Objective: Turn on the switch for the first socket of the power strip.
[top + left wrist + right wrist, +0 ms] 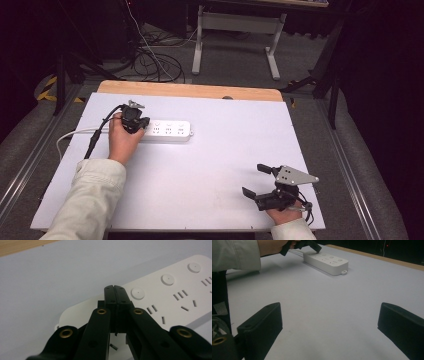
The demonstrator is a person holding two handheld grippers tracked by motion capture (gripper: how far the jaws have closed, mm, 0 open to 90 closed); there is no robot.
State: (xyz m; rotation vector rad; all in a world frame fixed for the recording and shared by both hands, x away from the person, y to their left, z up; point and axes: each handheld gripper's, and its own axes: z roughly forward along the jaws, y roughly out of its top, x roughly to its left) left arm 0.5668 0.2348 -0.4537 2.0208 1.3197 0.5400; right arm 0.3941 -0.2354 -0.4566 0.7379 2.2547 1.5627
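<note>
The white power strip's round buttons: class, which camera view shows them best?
The left gripper view: the power strip is close, its round buttons and slots sharp. The high view shows the whole strip small; the right gripper view shows it far off.

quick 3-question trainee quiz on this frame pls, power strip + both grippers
1. True or false: the left gripper has its jaws shut over the white power strip.
2. How do the right gripper jaws stand? A) shut on the strip B) open, nothing between them C) shut on a cable
3. Fill in: each socket group on the strip has a round ____ beside it.

Key: 1 true; 2 B; 3 button
</note>
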